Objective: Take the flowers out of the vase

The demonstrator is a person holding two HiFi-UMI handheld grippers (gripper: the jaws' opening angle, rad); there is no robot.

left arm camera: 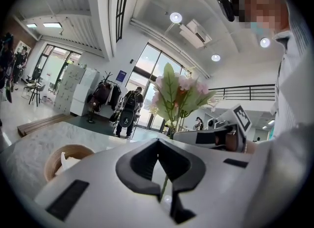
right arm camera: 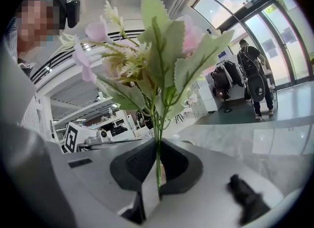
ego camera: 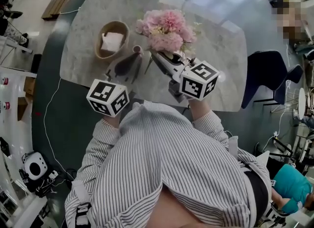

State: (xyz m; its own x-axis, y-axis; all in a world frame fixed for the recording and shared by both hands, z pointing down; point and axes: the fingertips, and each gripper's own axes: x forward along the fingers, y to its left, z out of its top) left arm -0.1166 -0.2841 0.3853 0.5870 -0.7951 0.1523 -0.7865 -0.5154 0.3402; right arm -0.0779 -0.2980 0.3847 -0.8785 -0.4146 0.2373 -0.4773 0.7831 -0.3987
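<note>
The right hand-held gripper [right arm camera: 158, 170] pinches the flowers [ego camera: 166, 29] by their stems to lift them from the vase [ego camera: 131, 61], mid-frame. The left hand-held gripper [left arm camera: 161, 170] looks closed.

The person wore a long-sleeved shirt [ego camera: 167, 158] with fine grey-and-white stripes and buttoned cuffs [ego camera: 208, 119]. A black camera [left arm camera: 224, 5] sat at the head. The left gripper [left arm camera: 158, 141] and right gripper [right arm camera: 158, 143] had pale grey bodies and black jaw pads. Each bore a white cube [ego camera: 108, 98] with black square markers.
</note>
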